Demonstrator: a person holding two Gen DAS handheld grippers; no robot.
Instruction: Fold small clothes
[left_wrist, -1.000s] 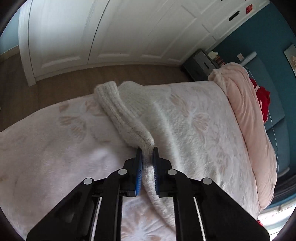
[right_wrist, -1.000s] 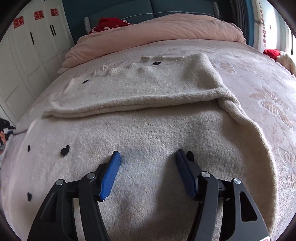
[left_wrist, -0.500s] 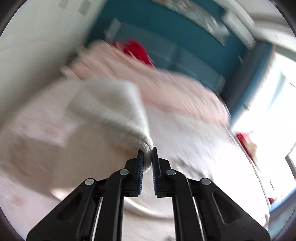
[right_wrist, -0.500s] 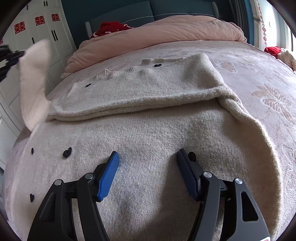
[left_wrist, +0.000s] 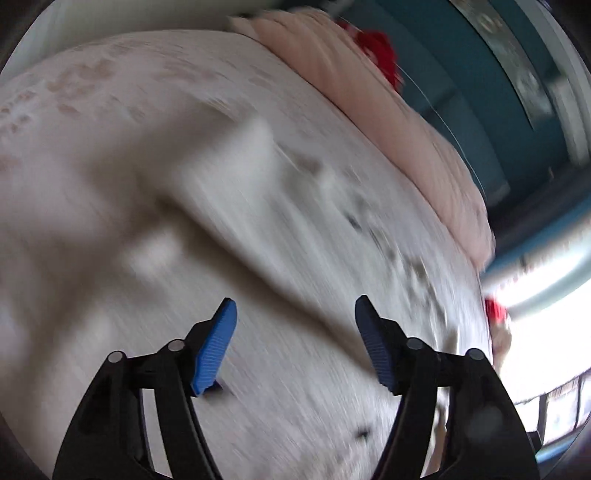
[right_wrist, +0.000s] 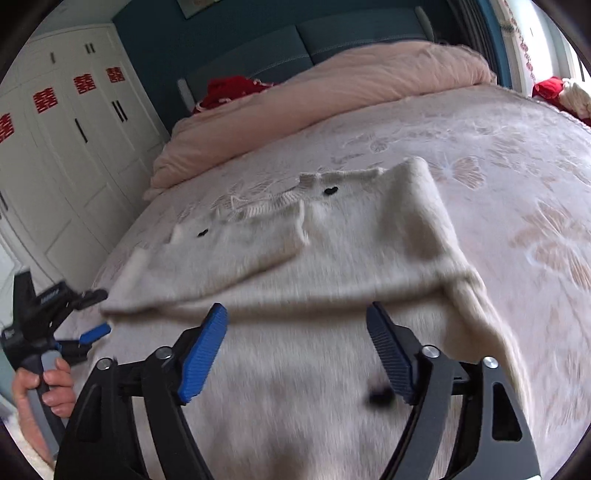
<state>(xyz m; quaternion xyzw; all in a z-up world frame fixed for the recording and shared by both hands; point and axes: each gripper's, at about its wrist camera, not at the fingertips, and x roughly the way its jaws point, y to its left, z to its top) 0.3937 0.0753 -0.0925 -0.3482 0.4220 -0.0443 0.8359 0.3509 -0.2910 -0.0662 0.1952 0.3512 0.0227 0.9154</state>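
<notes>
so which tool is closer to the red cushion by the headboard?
Left. The left tool sits at the sweater's wardrobe-side edge, nearer the red cushion; the right tool hangs over the sweater's near end.

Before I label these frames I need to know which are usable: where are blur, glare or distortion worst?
Left wrist view: heavy streaked motion blur smears the cream knitted sweater and pale floral bedspread; the window at the right edge is blown out white. Right wrist view: mostly sharp, softer on the near sweater, with fisheye bending of the white wardrobe doors and a dark vignette in the corners.
</notes>
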